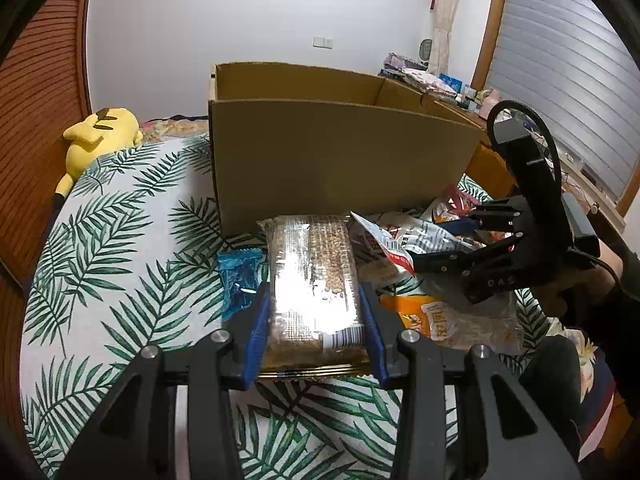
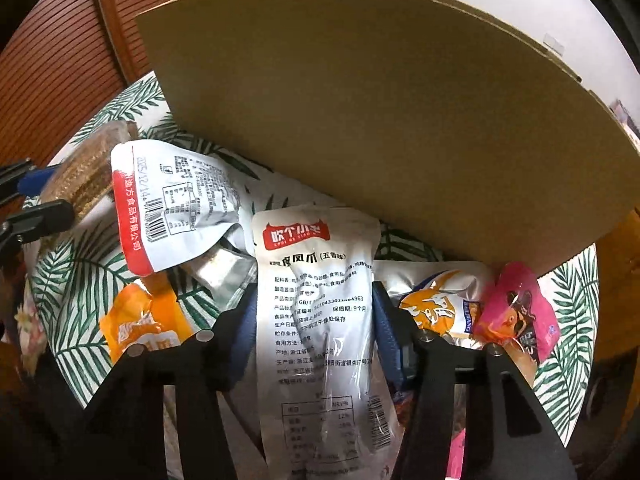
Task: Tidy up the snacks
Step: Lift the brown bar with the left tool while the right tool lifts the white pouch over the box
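An open cardboard box point(image 1: 340, 152) stands on the leaf-print bed; it also fills the top of the right wrist view point(image 2: 380, 112). My left gripper point(image 1: 314, 304) is shut on a clear pack of puffed grain bars point(image 1: 312, 280), held in front of the box. My right gripper point(image 2: 314, 312) is shut on a white snack pouch with black print point(image 2: 316, 304); it shows from the side in the left wrist view point(image 1: 452, 244), over the snack pile.
Loose snacks lie by the box: a white and red pouch point(image 2: 176, 204), an orange pack point(image 2: 144, 320), a pink pack point(image 2: 516, 312), a blue wrapper point(image 1: 240, 280). A yellow plush toy point(image 1: 100, 136) lies at the bed's far left. A desk point(image 1: 576, 176) stands at right.
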Action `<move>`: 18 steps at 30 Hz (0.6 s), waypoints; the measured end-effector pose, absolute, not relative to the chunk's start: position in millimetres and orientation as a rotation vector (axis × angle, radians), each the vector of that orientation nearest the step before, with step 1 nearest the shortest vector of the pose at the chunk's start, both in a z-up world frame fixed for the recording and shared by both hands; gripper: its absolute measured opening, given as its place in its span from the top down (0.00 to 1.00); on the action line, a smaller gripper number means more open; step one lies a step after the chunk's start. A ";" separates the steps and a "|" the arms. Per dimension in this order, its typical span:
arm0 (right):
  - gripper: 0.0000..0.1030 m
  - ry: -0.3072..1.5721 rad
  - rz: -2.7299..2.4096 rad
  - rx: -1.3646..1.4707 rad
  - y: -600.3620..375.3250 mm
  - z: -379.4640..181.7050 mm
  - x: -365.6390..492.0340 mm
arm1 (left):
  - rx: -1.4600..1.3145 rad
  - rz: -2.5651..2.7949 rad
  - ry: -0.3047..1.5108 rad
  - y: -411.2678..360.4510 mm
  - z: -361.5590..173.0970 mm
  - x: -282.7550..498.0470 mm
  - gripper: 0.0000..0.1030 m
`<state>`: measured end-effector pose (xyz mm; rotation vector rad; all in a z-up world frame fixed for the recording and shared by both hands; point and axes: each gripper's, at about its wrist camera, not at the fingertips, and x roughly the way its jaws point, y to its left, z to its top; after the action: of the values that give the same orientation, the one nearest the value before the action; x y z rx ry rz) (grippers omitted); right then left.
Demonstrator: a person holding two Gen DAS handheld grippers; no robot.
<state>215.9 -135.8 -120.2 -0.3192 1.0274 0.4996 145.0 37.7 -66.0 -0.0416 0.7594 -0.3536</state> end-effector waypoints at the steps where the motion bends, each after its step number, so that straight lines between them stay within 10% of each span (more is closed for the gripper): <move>1: 0.48 1.027 0.503 -0.308 -137.0 -119.2 216.4 | -0.041 -0.351 0.756 38.1 -64.9 144.0 0.61; 18: 0.48 0.843 0.488 -0.326 -140.0 -66.1 165.1 | -0.049 -0.369 0.693 32.2 -38.5 142.9 0.61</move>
<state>165.1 -140.0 -66.1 -0.3261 0.8431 0.4878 142.9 32.2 -38.5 -0.0493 0.6934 -0.3694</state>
